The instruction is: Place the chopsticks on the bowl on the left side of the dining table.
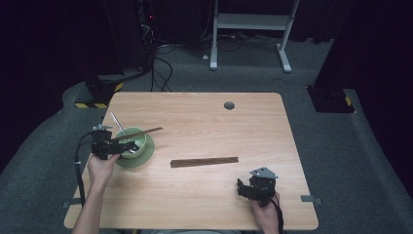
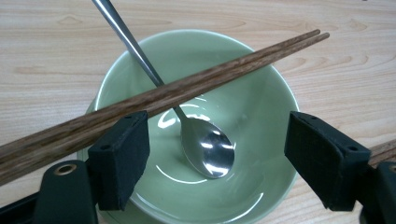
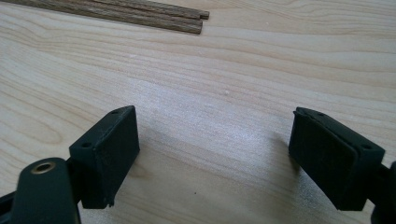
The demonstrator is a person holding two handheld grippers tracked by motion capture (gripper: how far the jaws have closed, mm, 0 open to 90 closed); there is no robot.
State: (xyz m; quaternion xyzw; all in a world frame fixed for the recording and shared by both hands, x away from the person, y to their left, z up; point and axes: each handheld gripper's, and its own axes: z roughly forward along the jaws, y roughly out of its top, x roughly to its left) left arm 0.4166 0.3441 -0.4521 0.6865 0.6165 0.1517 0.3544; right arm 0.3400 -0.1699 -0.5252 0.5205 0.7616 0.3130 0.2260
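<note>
Table setting, status at inspection. The green bowl (image 1: 132, 142) sits on a matching saucer (image 1: 146, 156) near the left edge of the table (image 1: 204, 117). A metal spoon (image 2: 205, 144) lies inside the bowl, its head on the bottom and its handle leaning out over the far rim. One pair of chopsticks (image 2: 187, 86) rests across the bowl's rim, over the spoon handle — I judge that placement done.

The left gripper (image 2: 217, 144) hangs just above the bowl with its jaws spread wide and nothing between them. In the left gripper view the chopsticks pass over the top of the left jaw's pad; whether they touch it cannot be told. The pair appears to be released, or very nearly so.

A second pair of chopsticks (image 1: 204, 162) lies flat on the bare table, well apart from the bowl, towards the middle. It is untouched. The right gripper (image 1: 254, 187) rests low near the table's front right, jaws spread and empty; in the right gripper view the ends of that second pair (image 3: 140, 11) lie ahead of it, near but out of reach.

Assessment: bowl, spoon and first pair are in place — the second pair remains to be dealt with, and the right gripper seems best placed for it.
</note>
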